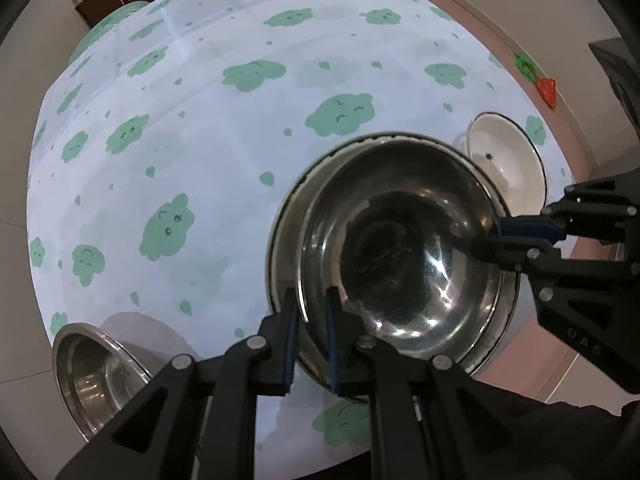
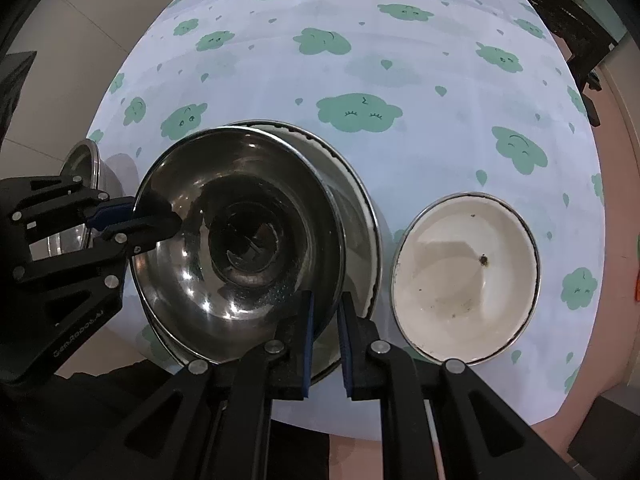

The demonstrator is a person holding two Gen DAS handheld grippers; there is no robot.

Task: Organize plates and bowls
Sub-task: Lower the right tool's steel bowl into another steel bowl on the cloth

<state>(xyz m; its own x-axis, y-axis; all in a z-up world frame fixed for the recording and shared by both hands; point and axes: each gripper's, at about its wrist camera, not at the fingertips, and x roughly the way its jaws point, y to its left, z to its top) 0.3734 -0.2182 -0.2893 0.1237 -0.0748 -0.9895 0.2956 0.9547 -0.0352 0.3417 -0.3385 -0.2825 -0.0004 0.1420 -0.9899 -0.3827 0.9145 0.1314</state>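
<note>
A shiny steel bowl (image 1: pixel 400 256) (image 2: pixel 240 240) hangs just above a wider white bowl with a dark rim (image 1: pixel 280 220) (image 2: pixel 360 200), partly inside it. My left gripper (image 1: pixel 311 296) (image 2: pixel 148 216) is shut on the steel bowl's rim on one side. On the opposite side my right gripper (image 2: pixel 327 298) (image 1: pixel 486 238) is shut on the same rim. Both point straight down. A white enamel bowl (image 2: pixel 464 276) (image 1: pixel 504 160) sits on the table to the right. Another steel bowl (image 1: pixel 92 364) (image 2: pixel 80 160) stands at the left table edge.
The round table wears a white cloth with green clouds (image 1: pixel 200 160) (image 2: pixel 440 80). A carrot toy (image 1: pixel 546 88) lies on the pink floor past the table. Dark wooden furniture (image 2: pixel 576 20) (image 1: pixel 112 0) stands behind. A dark sleeve (image 2: pixel 100 400) is at the near edge.
</note>
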